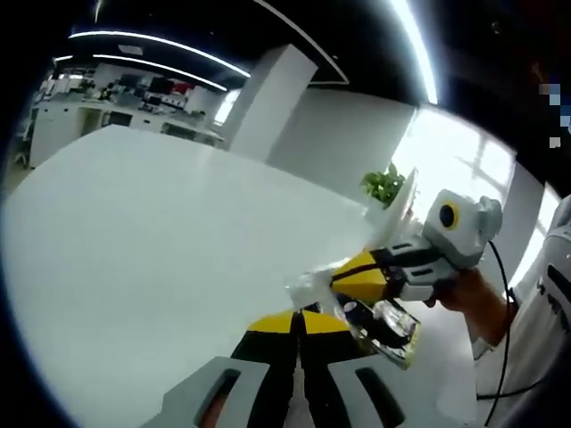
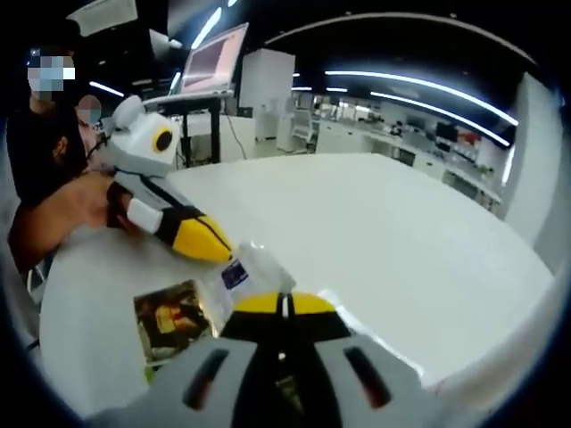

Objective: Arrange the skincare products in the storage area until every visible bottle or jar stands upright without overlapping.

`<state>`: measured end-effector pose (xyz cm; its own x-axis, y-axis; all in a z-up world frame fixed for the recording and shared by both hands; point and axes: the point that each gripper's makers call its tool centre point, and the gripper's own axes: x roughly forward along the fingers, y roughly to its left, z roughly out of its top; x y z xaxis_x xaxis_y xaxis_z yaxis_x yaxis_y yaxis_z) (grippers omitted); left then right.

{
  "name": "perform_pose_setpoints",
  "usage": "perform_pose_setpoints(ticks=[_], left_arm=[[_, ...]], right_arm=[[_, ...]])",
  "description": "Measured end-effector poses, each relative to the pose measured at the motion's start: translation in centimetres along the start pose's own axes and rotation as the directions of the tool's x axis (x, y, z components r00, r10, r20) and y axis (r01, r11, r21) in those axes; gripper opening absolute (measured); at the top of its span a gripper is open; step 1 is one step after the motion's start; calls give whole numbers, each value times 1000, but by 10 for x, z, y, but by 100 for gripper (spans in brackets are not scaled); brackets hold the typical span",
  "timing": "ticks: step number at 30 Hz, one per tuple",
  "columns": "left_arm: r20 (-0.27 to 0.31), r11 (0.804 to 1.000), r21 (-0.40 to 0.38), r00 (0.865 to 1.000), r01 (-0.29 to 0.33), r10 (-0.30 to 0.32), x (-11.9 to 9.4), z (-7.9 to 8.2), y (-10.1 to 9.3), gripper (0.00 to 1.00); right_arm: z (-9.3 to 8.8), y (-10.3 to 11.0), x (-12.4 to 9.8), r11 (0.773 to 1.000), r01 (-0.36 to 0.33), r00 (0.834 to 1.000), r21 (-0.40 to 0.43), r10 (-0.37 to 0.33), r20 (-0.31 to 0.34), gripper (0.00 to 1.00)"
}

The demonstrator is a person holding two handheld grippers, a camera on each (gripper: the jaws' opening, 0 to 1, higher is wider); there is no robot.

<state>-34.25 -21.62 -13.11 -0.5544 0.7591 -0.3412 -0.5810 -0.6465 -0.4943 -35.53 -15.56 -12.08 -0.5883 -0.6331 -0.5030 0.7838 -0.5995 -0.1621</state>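
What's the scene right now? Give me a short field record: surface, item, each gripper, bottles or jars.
surface: white table, bare around the grippers
item: clear plastic packet with a dark printed card inside, held between both grippers
left gripper: jaws together on the packet's edge
right gripper: jaws together on the packet
bottles or jars: none to be made out on the table
background: laptop on a stand, plant
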Motion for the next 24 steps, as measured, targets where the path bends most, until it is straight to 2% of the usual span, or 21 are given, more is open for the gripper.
perform_pose_setpoints(ticks=[24], left_arm=[[-43,998,52,998,-35,38,3,-5,5,0]], right_arm=[[-7,-1,8,994,20,998,-107,-26,-59,4]])
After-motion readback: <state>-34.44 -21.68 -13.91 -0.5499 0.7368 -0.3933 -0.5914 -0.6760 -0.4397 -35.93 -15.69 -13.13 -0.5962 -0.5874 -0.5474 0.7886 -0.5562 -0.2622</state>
